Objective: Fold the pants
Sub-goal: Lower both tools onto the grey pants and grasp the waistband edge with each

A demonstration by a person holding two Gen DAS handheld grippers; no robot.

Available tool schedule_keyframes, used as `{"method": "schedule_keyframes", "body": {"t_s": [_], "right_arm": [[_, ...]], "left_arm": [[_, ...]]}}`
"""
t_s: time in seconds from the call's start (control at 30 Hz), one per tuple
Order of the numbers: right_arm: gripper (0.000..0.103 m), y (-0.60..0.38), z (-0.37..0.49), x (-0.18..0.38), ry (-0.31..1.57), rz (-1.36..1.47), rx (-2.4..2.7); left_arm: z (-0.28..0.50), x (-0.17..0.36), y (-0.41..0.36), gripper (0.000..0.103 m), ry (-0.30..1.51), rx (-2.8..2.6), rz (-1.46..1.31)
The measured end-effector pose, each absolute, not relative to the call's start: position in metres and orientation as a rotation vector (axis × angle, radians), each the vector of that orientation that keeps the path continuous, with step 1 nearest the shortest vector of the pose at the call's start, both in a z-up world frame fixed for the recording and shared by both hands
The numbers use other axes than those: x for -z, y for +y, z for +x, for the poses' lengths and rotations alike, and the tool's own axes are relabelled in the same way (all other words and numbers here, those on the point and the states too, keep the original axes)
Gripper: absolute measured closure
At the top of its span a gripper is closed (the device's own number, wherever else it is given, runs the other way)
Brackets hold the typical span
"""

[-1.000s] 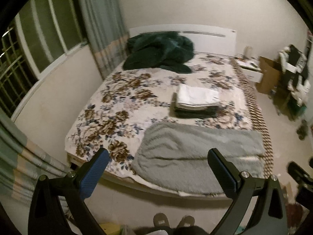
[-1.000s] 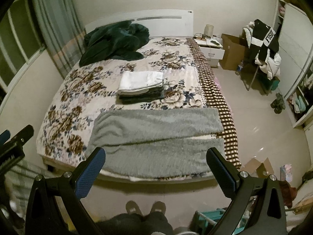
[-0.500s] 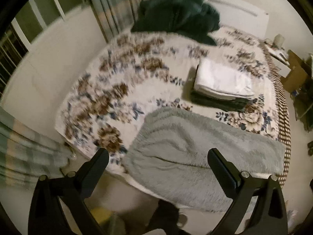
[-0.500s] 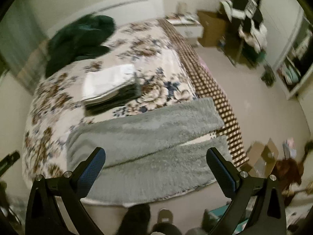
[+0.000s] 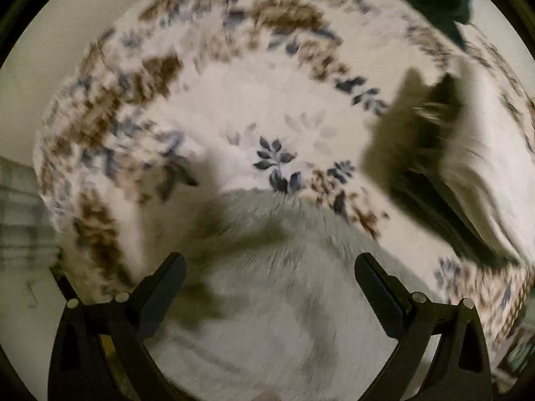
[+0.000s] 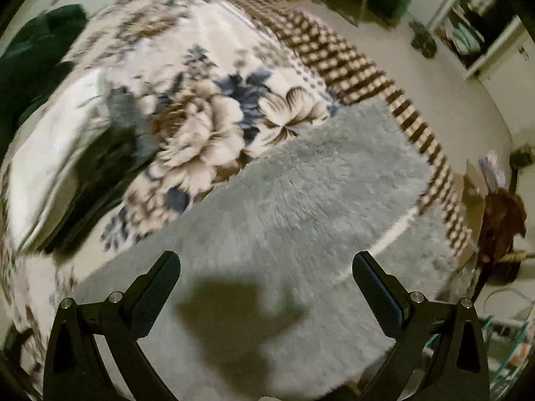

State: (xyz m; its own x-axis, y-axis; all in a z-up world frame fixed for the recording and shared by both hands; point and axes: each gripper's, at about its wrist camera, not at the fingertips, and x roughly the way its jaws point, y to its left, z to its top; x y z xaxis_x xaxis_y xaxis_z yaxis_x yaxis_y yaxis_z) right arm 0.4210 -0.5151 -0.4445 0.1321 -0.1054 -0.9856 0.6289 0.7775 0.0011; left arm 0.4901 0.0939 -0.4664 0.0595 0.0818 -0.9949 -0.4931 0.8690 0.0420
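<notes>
Fluffy grey pants (image 6: 301,200) lie flat across the near end of the floral bed, legs running toward the right edge. They also show in the left wrist view (image 5: 274,300), where their left end fills the lower frame. My left gripper (image 5: 269,277) is open and empty, close above the pants' left end. My right gripper (image 6: 265,275) is open and empty, close above the pants' middle, casting a shadow on them. Both views are motion-blurred.
A stack of folded clothes (image 5: 468,173), white on dark, sits on the floral bedspread (image 5: 234,110) beyond the pants; it also shows in the right wrist view (image 6: 67,153). A dark green blanket (image 6: 30,60) lies at the head. Cluttered floor (image 6: 451,107) lies right of the bed.
Both grippers have dropped from a standing view over the bed to close above the grey pants. Both stay open. The pants have not moved.
</notes>
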Motion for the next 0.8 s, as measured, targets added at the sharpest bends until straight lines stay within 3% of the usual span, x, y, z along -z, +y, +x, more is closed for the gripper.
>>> {"method": "schedule_keyframes", "body": {"t_s": [0.1,0.17,0.4,0.43,0.5,0.53,0.57,0.63,0.7,0.73,0.8], "right_arm": [[0.0,-0.533,0.443,0.491,1.368,0.522,0.63],[0.0,-0.545,0.454,0.516,1.38,0.568,0.672],[0.0,-0.576,0.492,0.576,1.4,0.661,0.781],[0.0,-0.578,0.496,0.584,1.411,0.667,0.788],[0.006,-0.58,0.503,0.598,1.442,0.68,0.794],[0.009,-0.581,0.505,0.603,1.457,0.681,0.795],[0.018,-0.581,0.507,0.607,1.466,0.682,0.789],[0.036,-0.58,0.508,0.612,1.489,0.674,0.771],[0.081,-0.577,0.504,0.611,1.493,0.645,0.75],[0.088,-0.576,0.501,0.608,1.494,0.633,0.743],[0.093,-0.576,0.485,0.594,1.464,0.646,0.711]], "left_arm": [[0.515,0.521,0.109,0.002,1.527,-0.476,-0.442],[0.525,0.548,0.118,0.011,1.562,-0.492,-0.535],[0.535,0.583,0.128,0.011,1.526,-0.533,-0.653],[0.534,0.581,0.125,0.018,1.504,-0.517,-0.643],[0.525,0.572,0.121,0.042,1.463,-0.492,-0.616],[0.52,0.566,0.119,0.063,1.446,-0.474,-0.603],[0.513,0.56,0.119,0.081,1.428,-0.448,-0.606],[0.503,0.551,0.121,0.095,1.396,-0.404,-0.632],[0.489,0.543,0.126,0.097,1.363,-0.361,-0.688],[0.483,0.539,0.128,0.098,1.35,-0.346,-0.705],[0.471,0.522,0.129,0.098,1.312,-0.317,-0.717]]}}
